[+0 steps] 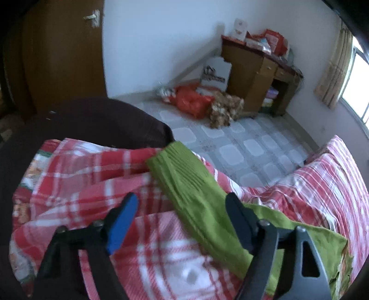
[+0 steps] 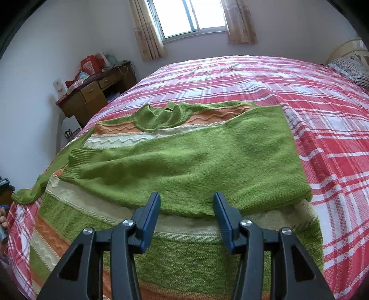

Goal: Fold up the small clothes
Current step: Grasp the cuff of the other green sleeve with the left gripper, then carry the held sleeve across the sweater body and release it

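A green knitted sweater (image 2: 196, 157) with orange and cream stripes lies flat on the red plaid bed cover (image 2: 253, 76), its right side folded over the middle. My right gripper (image 2: 186, 207) hovers open over the near edge of that fold, with nothing between its blue pads. The sweater's other sleeve (image 2: 34, 187) trails to the bed's left edge. In the left wrist view, which is blurred, this green sleeve (image 1: 184, 180) runs slantwise across the cover (image 1: 92, 180). My left gripper (image 1: 182, 207) is open above it, with the sleeve nearer the right finger (image 1: 237, 214).
A dark brown padded thing (image 1: 103, 122) sits past the bed's edge. On the tiled floor lie an orange bag (image 1: 193, 101) and a brown bundle (image 1: 226, 108) by a cluttered wooden desk (image 1: 253, 73). A window (image 2: 189, 16) and a striped pillow (image 2: 355, 67) are at the far side.
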Demonstrator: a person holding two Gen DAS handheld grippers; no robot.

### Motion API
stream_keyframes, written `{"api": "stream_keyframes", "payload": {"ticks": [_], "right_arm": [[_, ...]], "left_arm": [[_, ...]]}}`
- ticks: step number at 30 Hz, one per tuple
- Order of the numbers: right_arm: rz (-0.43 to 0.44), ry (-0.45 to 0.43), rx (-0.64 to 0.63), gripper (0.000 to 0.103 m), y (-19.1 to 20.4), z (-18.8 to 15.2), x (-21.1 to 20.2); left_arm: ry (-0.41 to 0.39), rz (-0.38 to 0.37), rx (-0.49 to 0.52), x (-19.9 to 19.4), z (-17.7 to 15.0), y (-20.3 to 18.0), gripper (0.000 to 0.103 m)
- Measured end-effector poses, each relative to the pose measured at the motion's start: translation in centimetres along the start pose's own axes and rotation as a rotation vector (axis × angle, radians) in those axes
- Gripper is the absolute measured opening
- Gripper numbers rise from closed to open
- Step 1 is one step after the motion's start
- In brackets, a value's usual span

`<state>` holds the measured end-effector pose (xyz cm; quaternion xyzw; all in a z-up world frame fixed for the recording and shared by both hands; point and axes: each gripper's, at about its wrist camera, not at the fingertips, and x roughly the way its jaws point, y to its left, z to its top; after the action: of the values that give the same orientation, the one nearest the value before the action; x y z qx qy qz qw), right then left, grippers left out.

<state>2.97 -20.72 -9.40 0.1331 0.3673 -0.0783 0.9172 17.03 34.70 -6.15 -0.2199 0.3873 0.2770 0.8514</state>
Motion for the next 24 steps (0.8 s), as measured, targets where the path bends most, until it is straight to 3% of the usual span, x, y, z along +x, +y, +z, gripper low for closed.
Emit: {"api": "stream_keyframes", "payload": {"ticks": [2,4,6,10,15,20,24], "right_arm": [[-0.001,0.000,-0.002,0.049,0.0,0.0,0.0],[-0.004,0.000,-0.004,0.049,0.0,0.0,0.0],[-0.007,0.001,-0.005,0.049,0.1,0.0,0.0],[-0.006,0.001,-0.005,0.049,0.1,0.0,0.1],[-0.004,-0.001,-0.004,0.049,0.1,0.0,0.1],[-0.002,-0.002,-0.002,0.049,0.1,0.0,0.1],[0.000,-0.003,0.000,0.049,-0.1,-0.1,0.1]], "left_arm": [[0.058,-0.016,0.008,1.7,-0.3,-0.2,0.049],[0.093,-0.047,0.005,2.5,-0.7,-0.6,0.037],[0.054,-0.042,0.020,2.2,-1.1,-1.1,0.032],[0.042,-0.080,0.038,1.9,-1.4,-1.4,0.011],[-0.019,-0.104,0.081,0.5,-0.8,-2.6,0.008],[-0.169,-0.236,0.230,-5.9,-2.5,-8.0,0.008],[-0.260,-0.375,0.410,-11.6,-7.2,-14.8,0.008]]}}
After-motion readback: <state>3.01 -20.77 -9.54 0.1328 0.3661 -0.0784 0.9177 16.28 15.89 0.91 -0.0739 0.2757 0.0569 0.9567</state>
